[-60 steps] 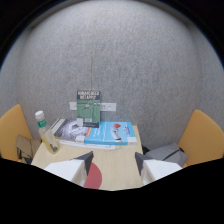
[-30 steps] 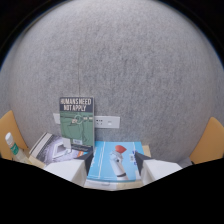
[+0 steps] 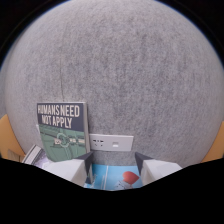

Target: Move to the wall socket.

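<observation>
So the wall socket [image 3: 111,143] sits low on the grey felt-looking wall [image 3: 130,75], just beyond the tips of the gripper [image 3: 113,167], pretty much lined up with the gap between the two fingers. The fingers are spread apart with nothing between them, just a blue book cover [image 3: 112,177] showing through the gap underneath. Right beside the socket, touching or nearly touching its edge, a book titled "Humans Need Not Apply" [image 3: 62,131] leans upright against the wall. That's the main thing I'd worry about: drift toward that side on the way in and a finger clips the book and tips it over, maybe onto the socket. Other risk is coming in too fast and ramming the fingertips into the faceplate or the wall, since it looks close already. There seem to be switches or slots on the plate, but honestly I can't make out the details, so I wouldn't aim for anything finer than the plate itself.
</observation>
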A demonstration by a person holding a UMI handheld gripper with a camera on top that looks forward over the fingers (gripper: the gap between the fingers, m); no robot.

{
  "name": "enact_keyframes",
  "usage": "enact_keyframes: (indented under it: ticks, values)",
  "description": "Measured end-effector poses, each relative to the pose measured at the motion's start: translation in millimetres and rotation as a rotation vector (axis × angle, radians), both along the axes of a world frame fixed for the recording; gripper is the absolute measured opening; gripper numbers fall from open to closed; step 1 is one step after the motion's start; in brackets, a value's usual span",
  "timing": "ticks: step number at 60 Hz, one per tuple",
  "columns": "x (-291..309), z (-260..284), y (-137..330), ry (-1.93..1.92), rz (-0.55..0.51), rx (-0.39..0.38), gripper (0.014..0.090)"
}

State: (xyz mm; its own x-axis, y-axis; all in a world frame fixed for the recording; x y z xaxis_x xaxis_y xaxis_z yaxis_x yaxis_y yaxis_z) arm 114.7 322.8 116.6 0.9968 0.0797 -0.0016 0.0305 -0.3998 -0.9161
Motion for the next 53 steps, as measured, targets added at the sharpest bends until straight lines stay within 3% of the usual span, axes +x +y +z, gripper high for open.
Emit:
enact_keyframes:
  ticks: [16,53]
  values:
    - [-8.0,-7.2,24.4,0.014,-0.003,-0.002,0.0838]
    - [0.8,-13.1,29.1,0.005,-0.024,-0.007,0.0840]
